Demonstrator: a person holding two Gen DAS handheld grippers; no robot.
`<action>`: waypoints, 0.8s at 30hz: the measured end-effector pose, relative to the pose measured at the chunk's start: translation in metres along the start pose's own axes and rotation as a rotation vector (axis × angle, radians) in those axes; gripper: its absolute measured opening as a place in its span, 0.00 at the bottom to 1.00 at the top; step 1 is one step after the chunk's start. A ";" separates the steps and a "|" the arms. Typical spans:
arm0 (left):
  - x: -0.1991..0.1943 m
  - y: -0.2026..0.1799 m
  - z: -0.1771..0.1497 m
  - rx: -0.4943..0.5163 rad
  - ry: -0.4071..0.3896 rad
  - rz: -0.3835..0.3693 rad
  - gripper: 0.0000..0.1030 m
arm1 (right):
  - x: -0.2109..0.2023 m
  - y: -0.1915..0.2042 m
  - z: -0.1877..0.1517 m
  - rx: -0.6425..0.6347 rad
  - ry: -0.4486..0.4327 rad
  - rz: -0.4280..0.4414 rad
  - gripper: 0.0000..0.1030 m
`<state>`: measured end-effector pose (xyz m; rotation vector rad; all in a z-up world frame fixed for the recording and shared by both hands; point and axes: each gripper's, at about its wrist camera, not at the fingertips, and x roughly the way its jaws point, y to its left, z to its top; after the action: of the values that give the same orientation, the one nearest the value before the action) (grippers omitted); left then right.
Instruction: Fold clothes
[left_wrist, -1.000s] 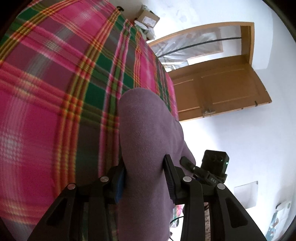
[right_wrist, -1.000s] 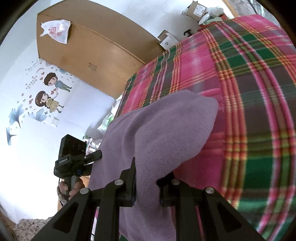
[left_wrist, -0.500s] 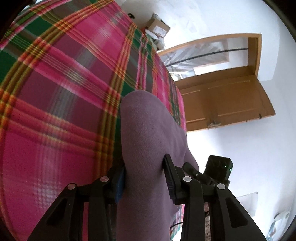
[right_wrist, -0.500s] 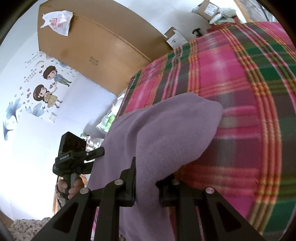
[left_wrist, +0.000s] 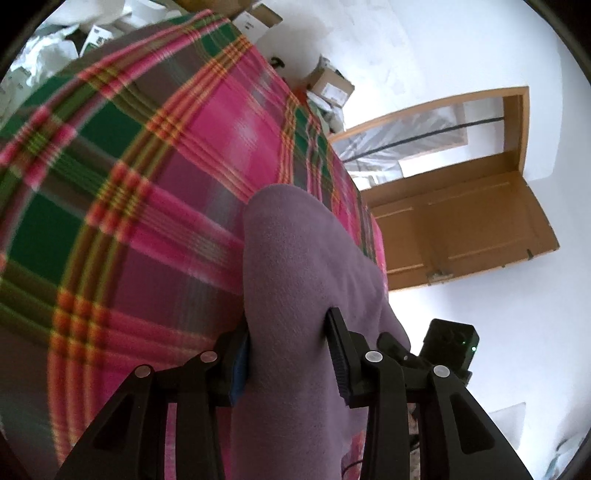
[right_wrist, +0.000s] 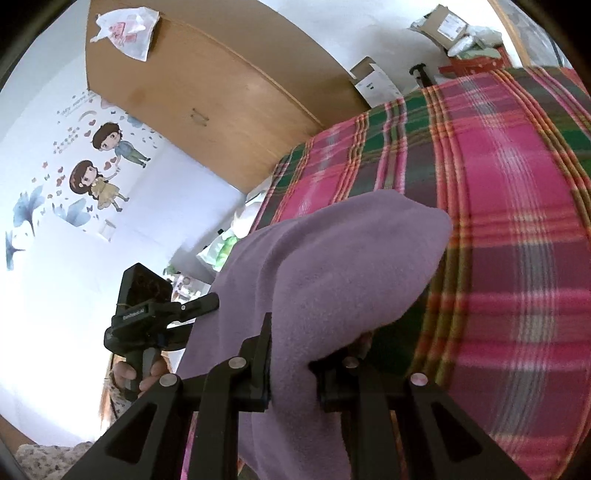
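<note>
Soft purple fleece garment (left_wrist: 295, 280) clamped in both black two-finger grippers above the pink, green and grey plaid bed cover (left_wrist: 122, 192).

Left gripper (left_wrist: 288, 350) closed on one part of the purple fleece, with cloth bulging forward between both fingers and hanging down below them; plaid cover ahead and to the left of this tool, open brown wooden door (left_wrist: 454, 229) ahead to its right, cardboard boxes (left_wrist: 328, 86) far ahead beyond the bed edge. Right gripper (right_wrist: 295, 360) likewise pressed tight on another part of the same garment (right_wrist: 325, 273), fabric folded forward over its fingers and stretching off to its left toward the other tool; plaid cover (right_wrist: 498, 229) ahead and to the right, brown wooden wardrobe (right_wrist: 207, 96) far ahead to the left, cartoon wall stickers (right_wrist: 99, 162) further left.
</note>
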<state>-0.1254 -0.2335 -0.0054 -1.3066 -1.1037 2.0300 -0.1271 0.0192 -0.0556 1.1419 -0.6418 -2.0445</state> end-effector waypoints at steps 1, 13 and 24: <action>-0.003 0.003 0.003 0.001 -0.007 0.004 0.38 | 0.003 0.000 0.001 -0.001 -0.003 -0.001 0.17; -0.006 0.017 0.032 -0.016 -0.053 0.044 0.38 | 0.036 -0.003 0.012 0.010 -0.028 -0.013 0.17; 0.002 0.028 0.039 -0.034 -0.035 0.042 0.38 | 0.047 -0.016 0.008 0.016 -0.015 -0.085 0.23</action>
<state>-0.1604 -0.2624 -0.0214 -1.3268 -1.1402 2.0803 -0.1566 -0.0060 -0.0880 1.1823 -0.6281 -2.1247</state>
